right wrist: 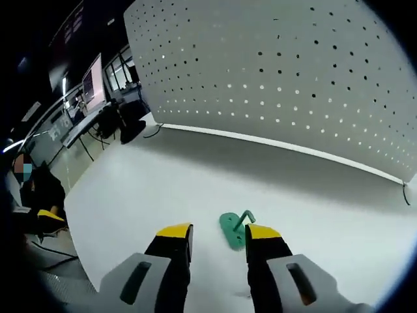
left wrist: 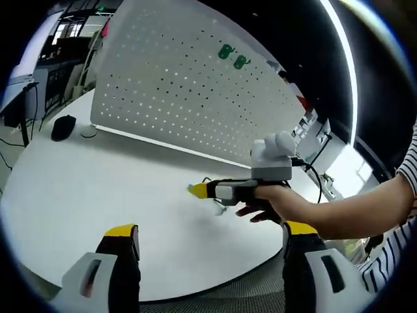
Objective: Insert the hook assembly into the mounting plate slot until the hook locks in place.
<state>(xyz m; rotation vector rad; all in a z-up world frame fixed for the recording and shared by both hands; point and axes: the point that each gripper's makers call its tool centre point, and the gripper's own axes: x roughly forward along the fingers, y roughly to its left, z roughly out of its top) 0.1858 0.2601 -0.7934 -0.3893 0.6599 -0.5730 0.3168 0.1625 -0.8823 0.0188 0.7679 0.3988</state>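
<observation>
Hook assembly, green with a flat oval base and a bent prong, lies on the white table between the right gripper jaws, which stand apart. Left gripper jaws gape, holding nothing. Two green hooks hang on the white pegboard.

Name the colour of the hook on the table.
Green; the hook shows best in the right gripper view.

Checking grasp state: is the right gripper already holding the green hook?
No: the green hook lies on the white table between the right gripper's open fingers.
</observation>
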